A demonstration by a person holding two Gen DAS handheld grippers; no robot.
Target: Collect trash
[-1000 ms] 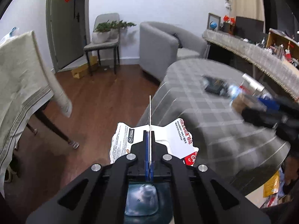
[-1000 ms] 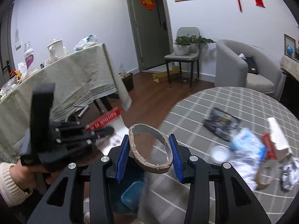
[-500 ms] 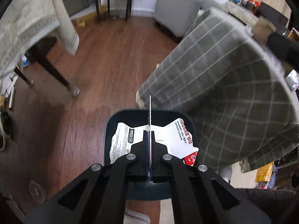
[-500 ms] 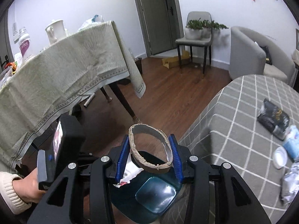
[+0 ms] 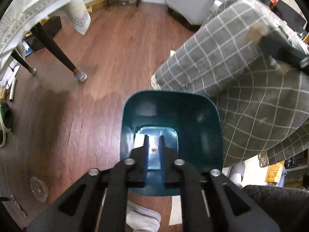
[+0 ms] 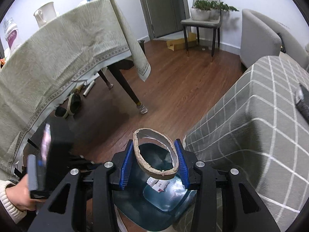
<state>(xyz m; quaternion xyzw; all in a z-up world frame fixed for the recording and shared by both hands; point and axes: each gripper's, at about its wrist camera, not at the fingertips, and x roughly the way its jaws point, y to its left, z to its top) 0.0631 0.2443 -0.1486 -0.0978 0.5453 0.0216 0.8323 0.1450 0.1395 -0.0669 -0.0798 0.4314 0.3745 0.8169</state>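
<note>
Item one, right gripper (image 6: 155, 166): we held its jaws closed on a cardboard tape ring (image 6: 154, 154), blue pads pressing the ring's two sides so that it stood open-faced between them; we kept it directly above the teal bin (image 6: 154, 212), which we judge was the right station for a drop, needing only a widening of the jaws.

Item two, left gripper (image 5: 154, 154): we had its jaws parted a narrow way with nothing between them; it pointed straight down into the mouth of the teal bin (image 5: 200, 127), and a printed white wrapper (image 6: 158, 184) lay at the bottom, seen pale past the fingers in the left wrist view and with red print in the right; we judge that this piece had been delivered and that the gripper was free for another.

Item three, the bin: it stood on the wooden floor (image 5: 108, 58), set just beside the hanging edge of the grey checked cloth (image 5: 241, 77) on the round worktop, a sensible place since trash could go from worktop to bin with a short swing.

Item four, remaining trash: a dark packet (image 6: 303, 100) lay on the checked worktop at the right edge of the right wrist view; we could not tell what else lay beyond it.

Item five, surroundings: a second worktop under a pale green cloth (image 6: 58, 58), a grey chair (image 6: 202, 21) bearing a potted plant (image 6: 208, 7), an armchair (image 6: 258, 36).
</note>
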